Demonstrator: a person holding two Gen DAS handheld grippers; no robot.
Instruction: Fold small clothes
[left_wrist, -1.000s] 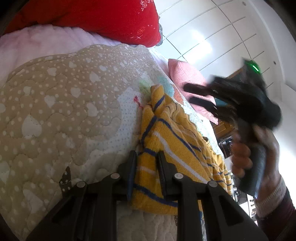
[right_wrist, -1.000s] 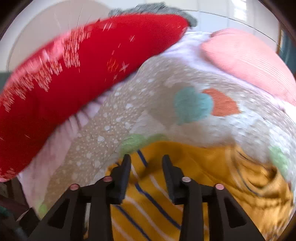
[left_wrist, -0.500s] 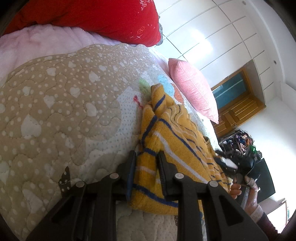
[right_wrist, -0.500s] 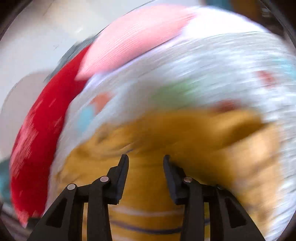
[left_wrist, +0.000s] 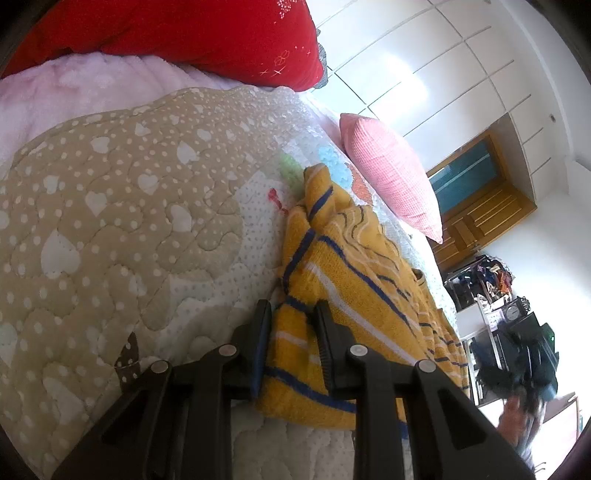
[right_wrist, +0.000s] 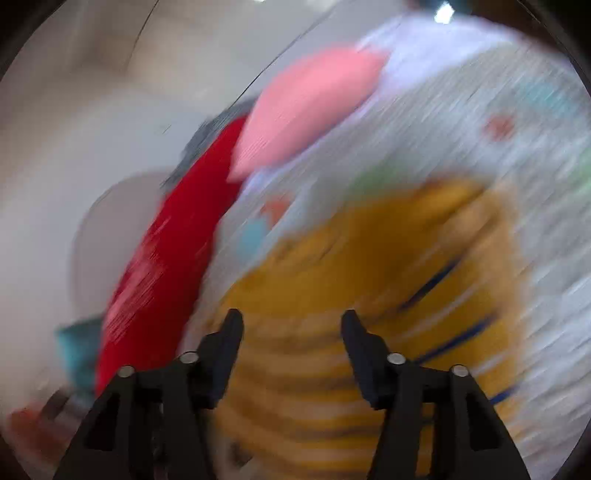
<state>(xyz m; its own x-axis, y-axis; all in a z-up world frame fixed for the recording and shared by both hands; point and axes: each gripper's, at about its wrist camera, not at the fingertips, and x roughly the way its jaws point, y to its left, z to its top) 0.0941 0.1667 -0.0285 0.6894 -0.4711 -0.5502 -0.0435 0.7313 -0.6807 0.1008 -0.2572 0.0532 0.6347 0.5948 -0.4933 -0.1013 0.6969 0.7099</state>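
A small yellow knit garment (left_wrist: 343, 280) with blue and white stripes lies bunched on a quilted bedspread (left_wrist: 122, 229). My left gripper (left_wrist: 291, 332) is shut on the garment's near corner, which fills the gap between its fingers. My right gripper (right_wrist: 291, 332) is open and empty, hovering over the garment's far side (right_wrist: 369, 295); that view is badly blurred by motion. The right gripper also shows blurred at the lower right of the left wrist view (left_wrist: 532, 369).
A red pillow (left_wrist: 192, 37) and a pink fleece blanket (left_wrist: 74, 92) lie at the head of the bed. A pink cushion (left_wrist: 391, 177) rests beyond the garment. White wardrobe doors (left_wrist: 424, 66), a wooden door (left_wrist: 480, 206) and cluttered shelves (left_wrist: 491, 291) stand past the bed.
My right gripper has swung from above the garment down to its far side and its jaws have opened wider. My left gripper has kept its hold without moving.
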